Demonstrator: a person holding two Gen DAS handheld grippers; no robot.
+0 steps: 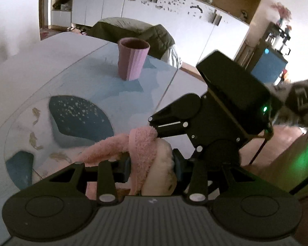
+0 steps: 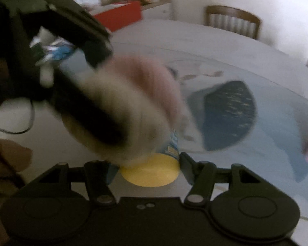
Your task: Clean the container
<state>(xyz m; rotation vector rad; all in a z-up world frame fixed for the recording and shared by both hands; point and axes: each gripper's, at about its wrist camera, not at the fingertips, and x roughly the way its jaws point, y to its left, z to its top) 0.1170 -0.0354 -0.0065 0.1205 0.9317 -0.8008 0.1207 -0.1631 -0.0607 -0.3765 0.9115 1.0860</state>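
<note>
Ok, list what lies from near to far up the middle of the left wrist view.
Pink and cream cloth in the left gripper → dark blue patch on the table mat → pink ribbed cup → green-covered chair → white cabinets.

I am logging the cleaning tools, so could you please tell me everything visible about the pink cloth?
The pink cloth looks like soft fluffy terry, pink outside with a cream pile on the other face. It is bunched and folded, one strip trailing left. The left gripper is shut on it, above the table. The right gripper reaches its top edge. In the right wrist view it is blurred, against the yellow-bottomed container.
</note>
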